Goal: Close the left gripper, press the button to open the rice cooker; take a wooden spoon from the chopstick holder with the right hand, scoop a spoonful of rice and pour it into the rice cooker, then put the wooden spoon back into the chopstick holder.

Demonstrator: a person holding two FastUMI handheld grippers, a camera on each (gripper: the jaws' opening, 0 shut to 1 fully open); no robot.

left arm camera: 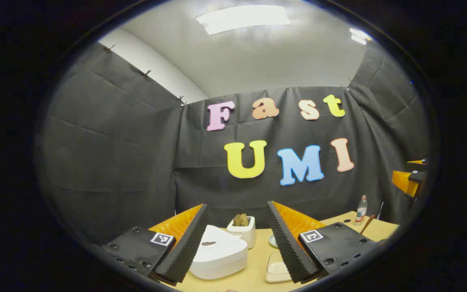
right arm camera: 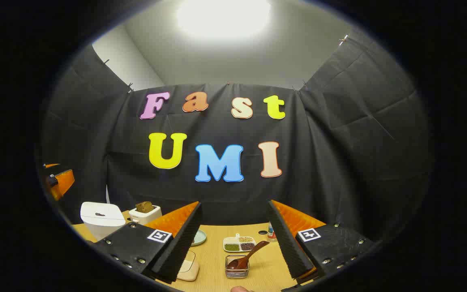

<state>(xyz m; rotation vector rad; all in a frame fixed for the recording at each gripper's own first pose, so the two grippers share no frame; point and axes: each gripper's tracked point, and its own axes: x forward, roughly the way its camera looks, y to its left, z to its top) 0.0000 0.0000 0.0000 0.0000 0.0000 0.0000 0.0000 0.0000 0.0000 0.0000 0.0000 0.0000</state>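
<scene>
A ceiling light panel (left arm camera: 243,19) lights the booth from above; in the right gripper view it blows out to a white glare (right arm camera: 223,16), while the left gripper view keeps its edges. The dark cloth walls stay dim, and the worktop (right arm camera: 213,253) is evenly lit with soft shadows. Fisheye distortion bends wall seams toward the rims. Focus is fairly sharp at centre.

We are seeing a white rice cooker (left arm camera: 219,253) | white chopstick holder (left arm camera: 243,231) | dark brown wooden spoon (right arm camera: 246,256) | tan wood-grain table (right arm camera: 213,255) | white tray (right arm camera: 239,244) showing green and brown grains
</scene>
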